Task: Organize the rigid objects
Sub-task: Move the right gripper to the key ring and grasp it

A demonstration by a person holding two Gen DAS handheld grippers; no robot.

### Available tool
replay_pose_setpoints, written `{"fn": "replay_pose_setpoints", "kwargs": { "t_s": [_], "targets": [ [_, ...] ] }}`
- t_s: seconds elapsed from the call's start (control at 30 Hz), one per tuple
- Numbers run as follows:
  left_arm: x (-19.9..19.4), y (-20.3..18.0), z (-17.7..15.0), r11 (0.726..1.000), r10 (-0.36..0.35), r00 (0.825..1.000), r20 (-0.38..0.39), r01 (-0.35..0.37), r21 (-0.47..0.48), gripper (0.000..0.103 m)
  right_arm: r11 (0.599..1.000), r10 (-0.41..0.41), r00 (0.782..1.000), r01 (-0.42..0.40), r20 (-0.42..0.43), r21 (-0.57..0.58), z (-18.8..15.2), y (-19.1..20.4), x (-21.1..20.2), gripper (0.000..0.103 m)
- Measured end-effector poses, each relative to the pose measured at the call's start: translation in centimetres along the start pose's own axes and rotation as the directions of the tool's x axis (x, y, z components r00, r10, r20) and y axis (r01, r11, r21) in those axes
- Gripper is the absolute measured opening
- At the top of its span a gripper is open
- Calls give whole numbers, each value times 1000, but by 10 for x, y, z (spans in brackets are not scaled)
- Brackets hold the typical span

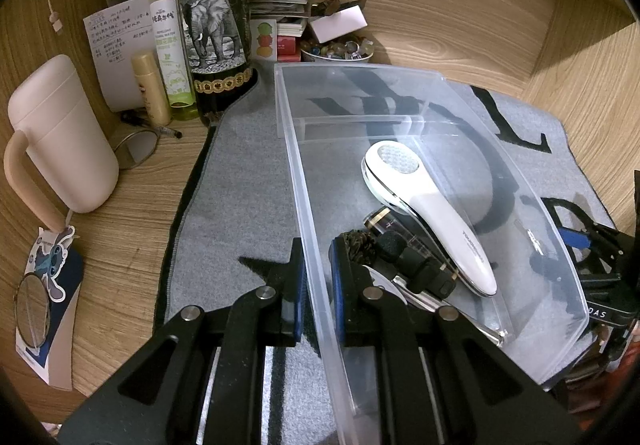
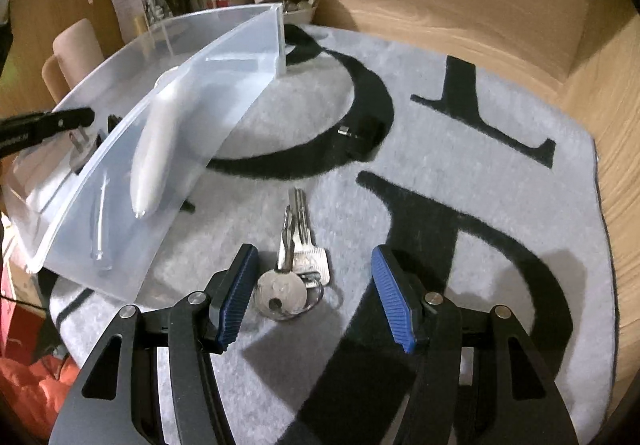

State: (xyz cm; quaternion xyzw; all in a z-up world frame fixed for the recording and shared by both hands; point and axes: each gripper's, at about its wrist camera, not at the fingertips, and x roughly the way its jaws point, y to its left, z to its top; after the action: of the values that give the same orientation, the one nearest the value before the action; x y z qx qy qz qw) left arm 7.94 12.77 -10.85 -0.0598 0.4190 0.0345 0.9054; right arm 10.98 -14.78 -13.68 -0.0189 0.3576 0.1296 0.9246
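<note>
A clear plastic bin (image 1: 400,97) lies on the grey mat; my left gripper (image 1: 318,285) is shut on its left wall, one finger inside and one outside. In the bin lie a white handheld device (image 1: 432,205), a small black microphone (image 1: 412,261) and a dark tube. In the right wrist view the bin (image 2: 224,93) is tilted at the left. A bunch of silver keys (image 2: 294,257) lies on the mat. My right gripper (image 2: 316,297) is open, low over the mat, its blue pads either side of the keys' round heads. A small black object (image 2: 360,135) lies farther back.
The grey mat (image 2: 460,173) with black letters covers the wooden desk. At the back left stand a pink mug (image 1: 60,133), a dark wine bottle (image 1: 212,25), a green spray bottle (image 1: 170,41), papers and a bowl of small stones (image 1: 340,49). Wooden walls enclose the back and right.
</note>
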Motion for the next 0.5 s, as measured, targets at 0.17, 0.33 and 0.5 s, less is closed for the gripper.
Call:
{"fn": "replay_pose_setpoints", "kwargs": {
  "t_s": [0.17, 0.33, 0.5],
  "targets": [
    [0, 2, -1, 1000, -1, 1000, 0, 1, 0, 11, 1000, -2, 1000, 3, 18, -21, 0, 3, 1, 39],
    [0, 3, -1, 1000, -1, 1000, 1, 1, 0, 11, 998, 22, 1000, -22, 11, -51, 0, 3, -2, 23],
    [0, 2, -1, 1000, 1, 1000, 0, -1, 1, 11, 999, 32, 999, -31, 15, -39, 2, 1, -3, 22]
  ]
}}
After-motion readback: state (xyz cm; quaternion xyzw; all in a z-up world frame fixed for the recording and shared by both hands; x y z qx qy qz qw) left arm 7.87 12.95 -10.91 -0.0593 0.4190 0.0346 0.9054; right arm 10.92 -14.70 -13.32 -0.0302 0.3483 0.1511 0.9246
